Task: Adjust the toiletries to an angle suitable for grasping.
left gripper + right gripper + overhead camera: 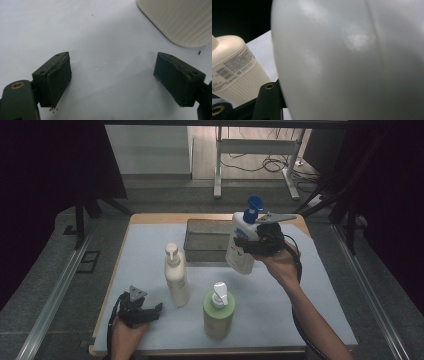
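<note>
A white pump bottle with a blue pump head [240, 251] hangs tilted above the table, just right of the grey bin [205, 241], with my right gripper [253, 245] shut on its body. In the right gripper view the white bottle [352, 62] bulges close to the lens and one black finger [268, 101] presses against its side. My left gripper [150, 313] rests open at the front left of the white mat. Its jaws [112, 82] stand wide apart with bare mat between them. The cream pump bottle [177, 279] stands upright just beyond it.
A green pump bottle [218, 313] stands upright near the front middle. In the left gripper view, the base of the cream bottle [180, 21] sits at the upper right. In the right gripper view, the cream bottle [235, 72] shows at left. The white mat [310, 315] covers the table.
</note>
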### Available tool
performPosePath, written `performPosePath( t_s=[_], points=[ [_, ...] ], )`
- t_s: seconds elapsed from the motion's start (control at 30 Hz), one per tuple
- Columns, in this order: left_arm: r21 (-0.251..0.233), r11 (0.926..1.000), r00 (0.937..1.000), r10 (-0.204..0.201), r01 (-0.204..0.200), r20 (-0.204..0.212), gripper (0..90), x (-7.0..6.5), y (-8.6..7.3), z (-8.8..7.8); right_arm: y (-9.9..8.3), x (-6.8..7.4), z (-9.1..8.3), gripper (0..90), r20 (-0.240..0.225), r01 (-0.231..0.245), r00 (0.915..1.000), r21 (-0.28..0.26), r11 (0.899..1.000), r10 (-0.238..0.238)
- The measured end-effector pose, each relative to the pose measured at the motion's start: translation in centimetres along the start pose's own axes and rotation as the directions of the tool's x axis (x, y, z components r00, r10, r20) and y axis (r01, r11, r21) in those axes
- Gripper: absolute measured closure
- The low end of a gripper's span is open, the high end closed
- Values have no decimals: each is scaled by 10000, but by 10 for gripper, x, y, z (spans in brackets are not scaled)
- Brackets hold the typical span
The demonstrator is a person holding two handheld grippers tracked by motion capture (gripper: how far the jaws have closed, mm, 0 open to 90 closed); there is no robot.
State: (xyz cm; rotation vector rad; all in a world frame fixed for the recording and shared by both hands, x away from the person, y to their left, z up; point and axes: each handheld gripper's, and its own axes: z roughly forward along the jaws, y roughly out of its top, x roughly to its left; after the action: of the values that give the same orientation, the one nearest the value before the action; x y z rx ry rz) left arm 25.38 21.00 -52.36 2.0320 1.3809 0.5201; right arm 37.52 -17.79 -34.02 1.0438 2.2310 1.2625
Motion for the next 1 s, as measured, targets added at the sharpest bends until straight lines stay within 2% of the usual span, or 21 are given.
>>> performPosePath(
  t_s=[0.27,0.67,1.0],
  points=[
    [1,10000,10000,3,-3,-2,144,0,0,0,10,2,9,410,-133,-138,9998,-52,9999,137],
    [6,10000,10000,6,-6,-1,144,0,0,0,27,2,18,411,61,-154,9999,-157,9998,155],
    [7,10000,10000,7,-7,1,144,0,0,0,38,-1,36,411,280,-199,9994,-163,9997,203]
  ],
)
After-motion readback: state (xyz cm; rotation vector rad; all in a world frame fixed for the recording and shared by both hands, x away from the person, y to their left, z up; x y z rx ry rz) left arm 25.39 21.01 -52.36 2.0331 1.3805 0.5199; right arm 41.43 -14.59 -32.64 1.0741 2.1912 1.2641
